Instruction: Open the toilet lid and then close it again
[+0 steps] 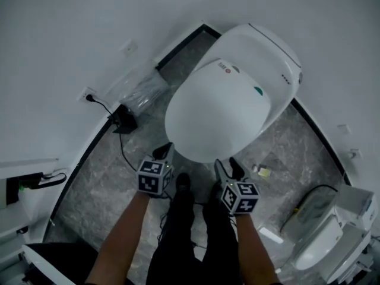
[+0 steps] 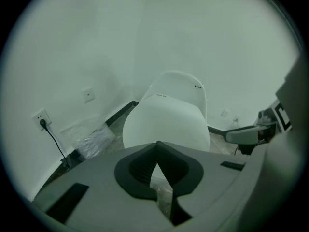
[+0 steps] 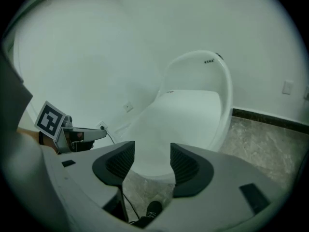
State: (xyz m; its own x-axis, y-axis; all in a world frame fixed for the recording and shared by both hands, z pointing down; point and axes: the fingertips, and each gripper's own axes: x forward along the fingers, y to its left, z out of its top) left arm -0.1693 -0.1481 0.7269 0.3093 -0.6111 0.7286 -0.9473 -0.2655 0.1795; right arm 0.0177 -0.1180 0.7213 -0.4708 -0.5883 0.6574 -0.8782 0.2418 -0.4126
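Toilet lid: the smooth white oval plastic lid (image 1: 219, 114) lies shut and flat on the white toilet, its rounded front edge towards the person.
Left gripper: the grey hand-held left gripper (image 1: 164, 152) has its dark jaws pressed together with nothing between them. Its tip sits just near of the lid's front-left edge (image 2: 166, 124).
Right gripper: the right gripper (image 1: 228, 166) has its jaws spread apart and empty. The lid's front rim (image 3: 178, 120) shows just beyond the gap; contact I cannot tell.
Floor: grey marbled tiles (image 1: 107, 183), with a black plug box (image 1: 124, 120) by the left wall.
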